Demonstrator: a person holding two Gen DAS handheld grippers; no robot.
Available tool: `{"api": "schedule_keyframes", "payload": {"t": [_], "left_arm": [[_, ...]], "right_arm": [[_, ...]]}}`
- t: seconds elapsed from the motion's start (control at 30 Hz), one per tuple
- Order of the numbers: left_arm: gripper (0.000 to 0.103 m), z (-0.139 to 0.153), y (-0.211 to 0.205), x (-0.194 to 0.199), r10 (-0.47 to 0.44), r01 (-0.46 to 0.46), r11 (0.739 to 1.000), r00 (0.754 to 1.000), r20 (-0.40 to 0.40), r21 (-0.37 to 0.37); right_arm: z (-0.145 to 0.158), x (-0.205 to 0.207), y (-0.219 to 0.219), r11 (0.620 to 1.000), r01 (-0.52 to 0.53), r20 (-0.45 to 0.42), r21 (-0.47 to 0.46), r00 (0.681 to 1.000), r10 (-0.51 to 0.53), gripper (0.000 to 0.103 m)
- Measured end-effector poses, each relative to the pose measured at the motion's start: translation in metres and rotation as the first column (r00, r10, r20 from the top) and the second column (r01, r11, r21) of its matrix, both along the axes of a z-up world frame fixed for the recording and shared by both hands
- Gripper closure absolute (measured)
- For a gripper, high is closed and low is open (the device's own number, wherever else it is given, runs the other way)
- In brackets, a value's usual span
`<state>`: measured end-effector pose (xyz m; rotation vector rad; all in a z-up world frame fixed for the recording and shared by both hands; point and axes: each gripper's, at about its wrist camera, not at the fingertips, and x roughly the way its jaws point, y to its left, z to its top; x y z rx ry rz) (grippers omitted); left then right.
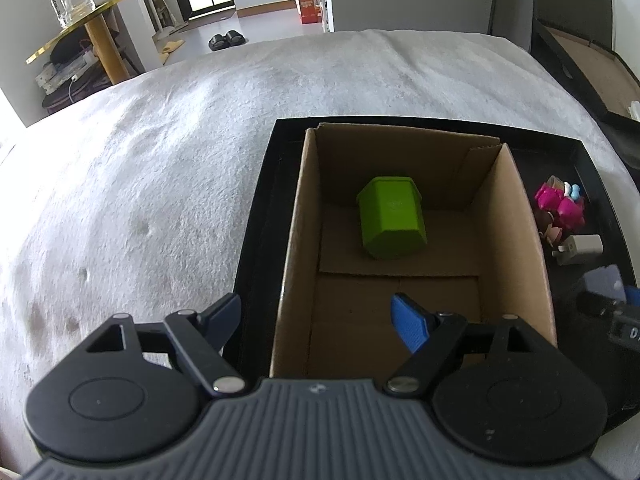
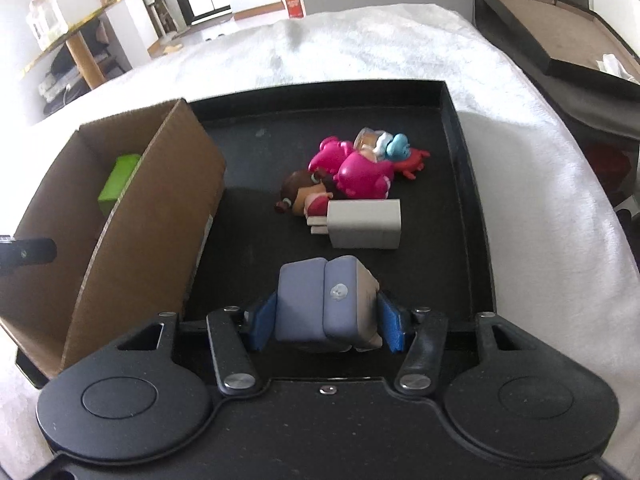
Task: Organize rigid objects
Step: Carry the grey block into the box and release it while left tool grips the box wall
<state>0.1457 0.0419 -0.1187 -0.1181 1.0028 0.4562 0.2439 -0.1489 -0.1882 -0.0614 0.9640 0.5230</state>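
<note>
My right tongs (image 2: 326, 326): closed on a purple-blue block (image 2: 326, 300). The blue pads press its two sides, down at the near end of the black tray (image 2: 454, 152).

My left tongs (image 1: 316, 320): wide open and holding nothing. One finger is over the brown box (image 1: 516, 240), the other is outside its left wall.

Where things sit: the brown box stands in the left part of the black tray. The tray lies on a white fuzzy bed cover (image 1: 160, 160).

Step now: I think I am picking up the block. I cannot tell if it has left the tray floor.

Next move: I think I lift the block over the tall box wall and let go inside. I must go high enough not to bump the wall.

In the box: one green block (image 1: 390, 220), lying on the bottom.

Left in the tray: one white plug charger (image 2: 366, 224), just past my block. Behind it is a pile of small toys (image 2: 352, 172), all touching.

Toy count: one doll with brown hair, one or two pink ones, one red crab, and something blue and white. I cannot count them for sure.
</note>
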Motion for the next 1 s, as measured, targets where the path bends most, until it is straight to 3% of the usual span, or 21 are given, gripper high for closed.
{"api": "schedule_keyframes", "payload": {"t": [0.5,1.0], "left_arm": [[0.022,-0.004,0.02,-0.012,0.033,-0.032,0.999,0.999,0.031,-0.04],[0.022,-0.004,0.043,-0.034,0.062,-0.056,0.995,0.995,0.073,-0.084]], "right_arm": [[0.038,-0.005,0.01,0.994,-0.038,0.162,0.102,0.987,0.021,0.051],[0.07,-0.005,0.039,0.991,-0.065,0.26,0.118,0.965,0.032,0.051]]}}
